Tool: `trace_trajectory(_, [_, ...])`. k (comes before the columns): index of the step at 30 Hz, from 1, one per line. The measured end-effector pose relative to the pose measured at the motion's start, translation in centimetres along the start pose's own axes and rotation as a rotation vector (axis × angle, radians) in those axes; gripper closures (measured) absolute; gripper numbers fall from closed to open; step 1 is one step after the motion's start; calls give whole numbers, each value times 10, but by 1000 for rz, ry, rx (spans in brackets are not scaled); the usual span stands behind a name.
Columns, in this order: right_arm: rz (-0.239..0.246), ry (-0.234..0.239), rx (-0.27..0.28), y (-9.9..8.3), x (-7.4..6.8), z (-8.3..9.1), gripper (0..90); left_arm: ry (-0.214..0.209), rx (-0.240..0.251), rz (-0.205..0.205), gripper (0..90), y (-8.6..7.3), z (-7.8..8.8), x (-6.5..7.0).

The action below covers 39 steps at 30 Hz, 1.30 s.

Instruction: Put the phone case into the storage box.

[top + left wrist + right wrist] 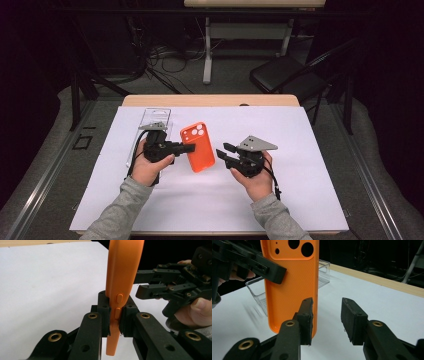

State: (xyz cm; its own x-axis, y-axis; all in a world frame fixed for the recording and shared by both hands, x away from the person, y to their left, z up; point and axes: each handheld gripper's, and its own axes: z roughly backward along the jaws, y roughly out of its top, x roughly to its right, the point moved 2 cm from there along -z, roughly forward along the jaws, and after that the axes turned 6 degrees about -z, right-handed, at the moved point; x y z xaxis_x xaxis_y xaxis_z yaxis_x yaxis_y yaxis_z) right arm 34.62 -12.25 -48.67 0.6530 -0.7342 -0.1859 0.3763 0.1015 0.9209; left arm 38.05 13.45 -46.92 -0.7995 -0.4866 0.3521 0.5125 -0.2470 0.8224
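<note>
An orange phone case (197,146) with round camera holes hangs above the white sheet (300,145), held by its left edge. My left gripper (190,147) is shut on that edge; in the left gripper view the pads (105,315) clamp the case (120,290) beside its side buttons. My right gripper (222,152) stands open just right of the case. In the right gripper view the case (292,285) rises behind the left pad (307,317), and nothing lies between the jaws.
A clear plastic box (152,122) lies on the sheet behind my left hand, also in the right gripper view (262,293). The table's wooden far edge (210,100) borders the sheet. A black chair (290,75) stands beyond the table.
</note>
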Motion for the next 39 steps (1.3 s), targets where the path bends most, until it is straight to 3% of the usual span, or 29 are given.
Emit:
trace_trajectory(10, [0,36,-10,1,1,1,611,-16,-24,-42,819,-1,-2,2])
trace_trajectory(39, [-6,128,-39,2,0,0,627,-74,-72,-86,819,-4,-11,8])
